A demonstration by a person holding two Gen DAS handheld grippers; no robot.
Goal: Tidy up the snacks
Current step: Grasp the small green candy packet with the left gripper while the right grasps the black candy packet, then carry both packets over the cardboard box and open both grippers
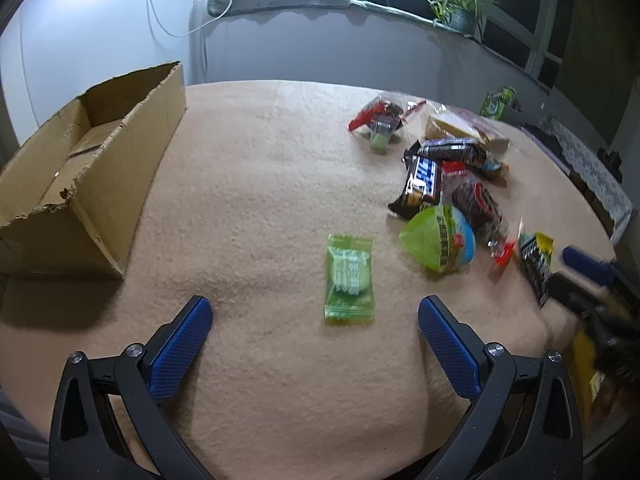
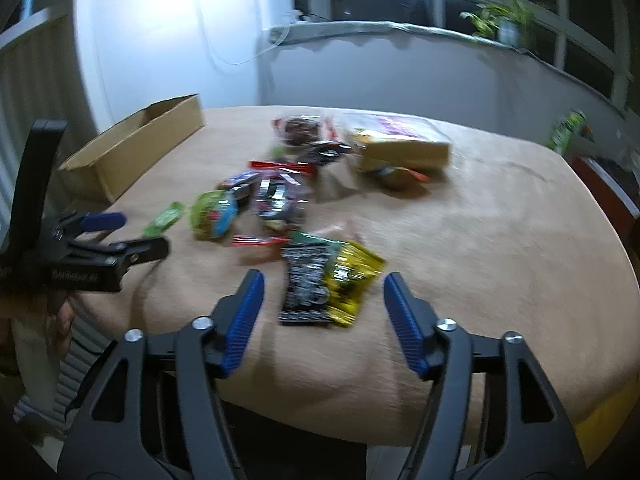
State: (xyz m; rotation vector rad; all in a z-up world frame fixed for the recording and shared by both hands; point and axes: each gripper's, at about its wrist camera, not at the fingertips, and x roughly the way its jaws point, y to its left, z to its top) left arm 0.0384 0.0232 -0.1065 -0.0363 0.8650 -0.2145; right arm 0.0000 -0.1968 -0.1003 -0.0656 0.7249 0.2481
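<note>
Lettering (blurred) unreadable on green packet (image 1: 349, 280) | left hand-held gripper (image 1: 315, 312) spread

One cardboard box (image 1: 92, 168) is seen on the counter (image 1: 260, 184). Two hand-held grippers are counted: the left hand-held gripper (image 1: 315, 316) and the right hand-held gripper (image 2: 323, 292). One flat green packet (image 1: 349, 280) lies alone, one round green pouch (image 1: 440, 240) and one black-and-yellow packet (image 2: 330, 280) are counted, and roughly eight further wrappers are heaped, blurred. One potted plant (image 1: 460, 8) is counted.
</note>
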